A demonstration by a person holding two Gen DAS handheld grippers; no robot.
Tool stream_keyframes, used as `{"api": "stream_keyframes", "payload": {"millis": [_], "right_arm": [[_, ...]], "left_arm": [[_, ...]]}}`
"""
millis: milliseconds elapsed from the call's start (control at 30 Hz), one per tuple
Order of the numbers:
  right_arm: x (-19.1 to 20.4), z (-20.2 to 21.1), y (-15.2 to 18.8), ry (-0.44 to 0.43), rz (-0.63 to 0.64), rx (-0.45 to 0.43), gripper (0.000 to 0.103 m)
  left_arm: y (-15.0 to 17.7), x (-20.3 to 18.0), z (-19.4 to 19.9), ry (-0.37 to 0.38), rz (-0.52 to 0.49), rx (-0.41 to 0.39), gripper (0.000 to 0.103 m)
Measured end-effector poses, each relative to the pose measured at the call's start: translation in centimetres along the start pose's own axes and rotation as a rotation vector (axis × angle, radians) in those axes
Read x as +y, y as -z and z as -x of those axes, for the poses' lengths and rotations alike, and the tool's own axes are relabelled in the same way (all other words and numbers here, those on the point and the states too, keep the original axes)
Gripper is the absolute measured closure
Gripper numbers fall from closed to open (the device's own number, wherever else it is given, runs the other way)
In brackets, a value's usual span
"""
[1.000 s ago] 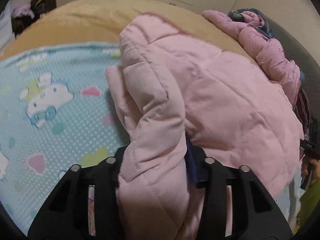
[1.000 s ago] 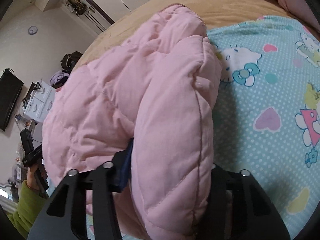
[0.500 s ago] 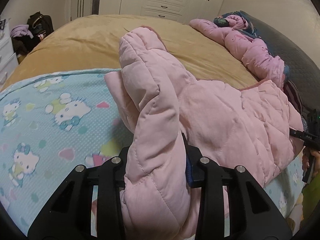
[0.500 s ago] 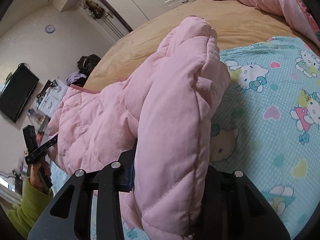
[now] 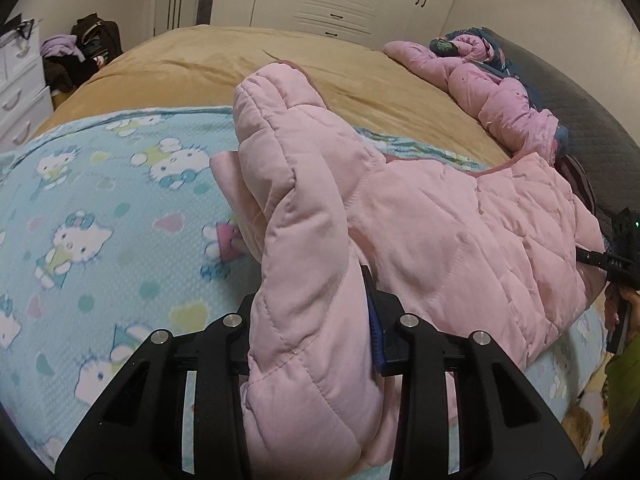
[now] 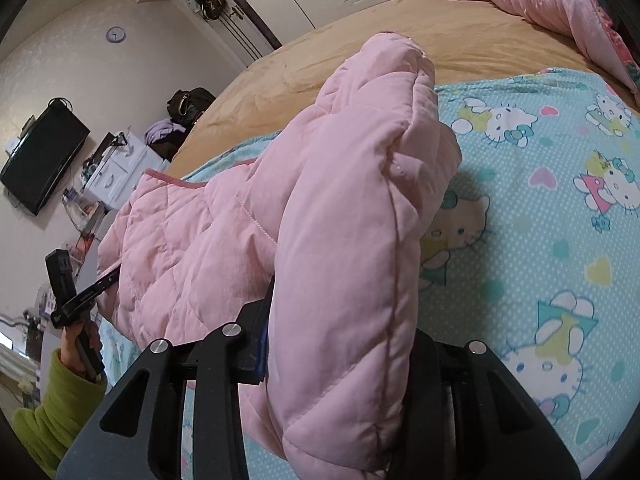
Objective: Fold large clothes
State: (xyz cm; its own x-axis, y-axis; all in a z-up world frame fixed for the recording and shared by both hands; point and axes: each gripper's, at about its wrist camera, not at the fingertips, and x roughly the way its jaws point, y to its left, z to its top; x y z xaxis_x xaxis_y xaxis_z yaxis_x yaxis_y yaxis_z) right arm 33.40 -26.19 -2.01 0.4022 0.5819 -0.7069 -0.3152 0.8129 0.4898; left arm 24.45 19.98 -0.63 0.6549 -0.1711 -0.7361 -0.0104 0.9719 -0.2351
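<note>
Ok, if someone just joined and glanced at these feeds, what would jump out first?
The puffy pink jacket fills both views, a thick bunch clamped in the left gripper and another in the right gripper. Under it lies a bright blue cartoon-cat blanket over a tan bedspread. A second pink garment sits crumpled at the bed's far right.

left gripper (image 5: 316, 344): fingers clamped | right gripper (image 6: 340, 356): fingers clamped

No words, brands or numbers are showing legibly anywhere; the blue sheet (image 5: 100, 208) is carrying only cartoon cat figures, hearts and dots; the wall clock (image 6: 115, 34) is appearing too small for its face to be read.
</note>
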Motion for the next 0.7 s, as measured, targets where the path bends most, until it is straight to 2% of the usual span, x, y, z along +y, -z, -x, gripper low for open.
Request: {"api": "stream_keyframes", "payload": {"millis": [333, 400, 467, 700], "right_arm": [[0.0, 0.9, 3.0, 0.017, -0.008, 0.017, 0.068], [-0.2, 0.7, 3.3, 0.042, -0.012, 0.027, 0.068], [-0.5, 0.3, 3.5, 0.064, -0.021, 0.034, 0.068], [-1.1, -0.8, 4.4, 0.129, -0.033, 0.043, 0.064]], "left_arm": [[3.4, 1.0, 2.1, -0.001, 0.012, -0.003, 0.075], [3.9, 1.1, 2.2, -0.011, 0.007, -0.006, 0.075], [4.1, 1.0, 2.1, 0.003, 0.007, -0.003, 0.082], [4.4, 1.3, 0.8, -0.028, 0.003, 0.015, 0.082]]}}
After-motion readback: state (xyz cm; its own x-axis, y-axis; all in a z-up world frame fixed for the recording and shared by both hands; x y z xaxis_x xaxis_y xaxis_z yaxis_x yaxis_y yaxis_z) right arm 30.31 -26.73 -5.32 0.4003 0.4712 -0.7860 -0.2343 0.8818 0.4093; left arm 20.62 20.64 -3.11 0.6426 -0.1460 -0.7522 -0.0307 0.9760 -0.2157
